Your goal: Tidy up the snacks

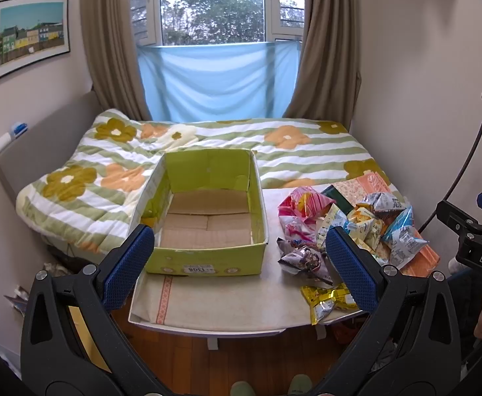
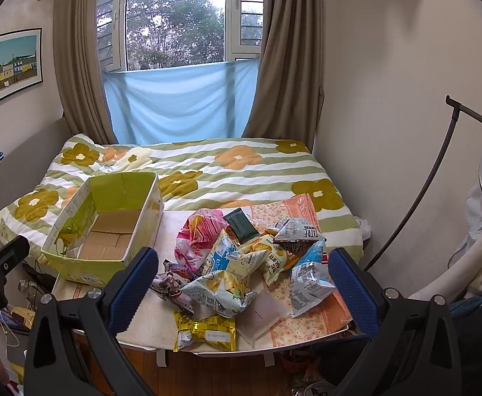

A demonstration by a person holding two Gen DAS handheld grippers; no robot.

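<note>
room: bedroom, small white table (image 2: 142, 323) pushed against a flowery bed (image 2: 241, 171).
box: green cardboard box (image 1: 208, 257) sits on the table's left side, nothing in it.
snacks: pile of snack bags (image 2: 241, 264) on the table's right side, just beside the box.
nearest bag: gold packet (image 2: 204, 330) at the front edge, its long side going left to right.
left gripper (image 1: 239, 267): wide apart, holding nothing, facing the box.
right gripper (image 2: 244, 290): wide apart, holding nothing, pile straight ahead and below.
nearer: i think the right one.
</note>
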